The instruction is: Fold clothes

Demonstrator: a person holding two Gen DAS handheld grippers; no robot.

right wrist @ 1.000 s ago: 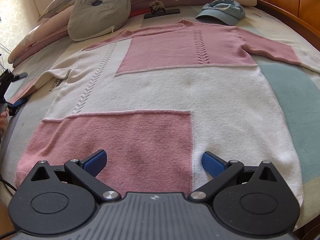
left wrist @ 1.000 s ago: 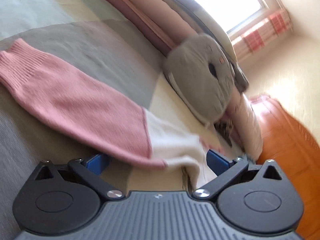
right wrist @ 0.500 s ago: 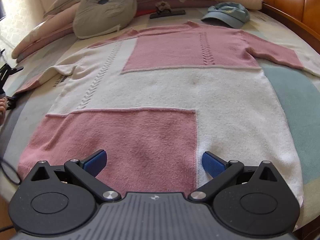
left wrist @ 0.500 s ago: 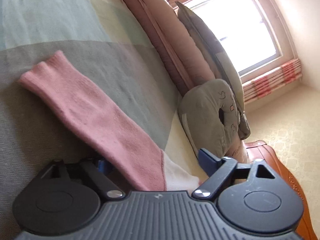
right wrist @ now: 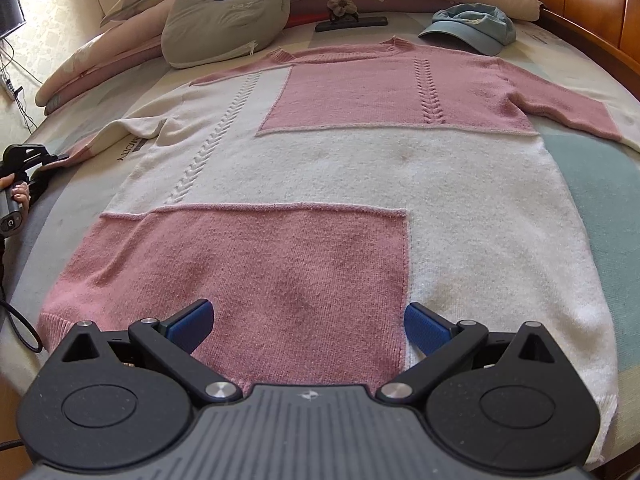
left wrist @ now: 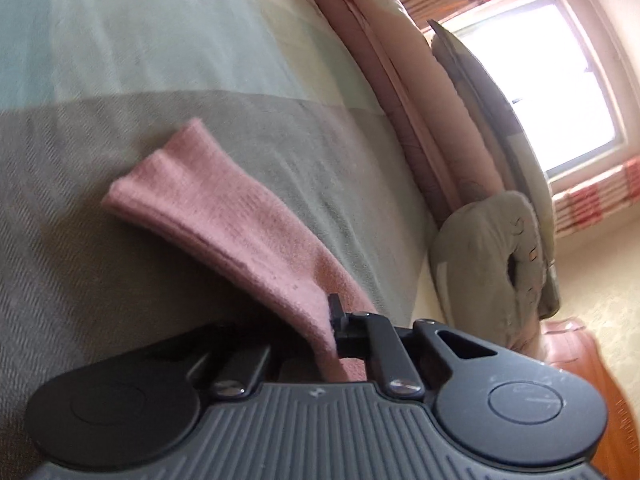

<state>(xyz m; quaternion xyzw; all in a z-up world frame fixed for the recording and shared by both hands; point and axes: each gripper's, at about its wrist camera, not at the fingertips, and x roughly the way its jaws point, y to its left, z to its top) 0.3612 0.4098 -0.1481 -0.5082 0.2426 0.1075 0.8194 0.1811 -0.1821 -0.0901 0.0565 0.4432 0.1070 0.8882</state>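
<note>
A pink and white knit sweater point(right wrist: 320, 168) lies flat, front up, on the bed. In the left wrist view its pink sleeve point(left wrist: 224, 216) runs from the cuff at upper left down into my left gripper point(left wrist: 328, 336), whose jaws are shut on the sleeve. The same left gripper point(right wrist: 28, 156) shows at the far left of the right wrist view, held by a hand at the sleeve's end. My right gripper point(right wrist: 308, 324) hovers open over the pink hem panel, nothing between its blue fingers point(right wrist: 192, 320).
A grey cat-face cushion point(right wrist: 224, 8) and long pink pillows point(left wrist: 400, 80) lie at the head of the bed. A blue cap point(right wrist: 472, 28) and a dark flat object with a flower point(right wrist: 348, 20) sit beyond the collar. The wooden bed frame point(right wrist: 588, 4) runs along the right.
The left gripper's jaws went from wide open around the sleeve to shut on it, and the gripper rolled and shifted along the sleeve. The right gripper stayed put, open.
</note>
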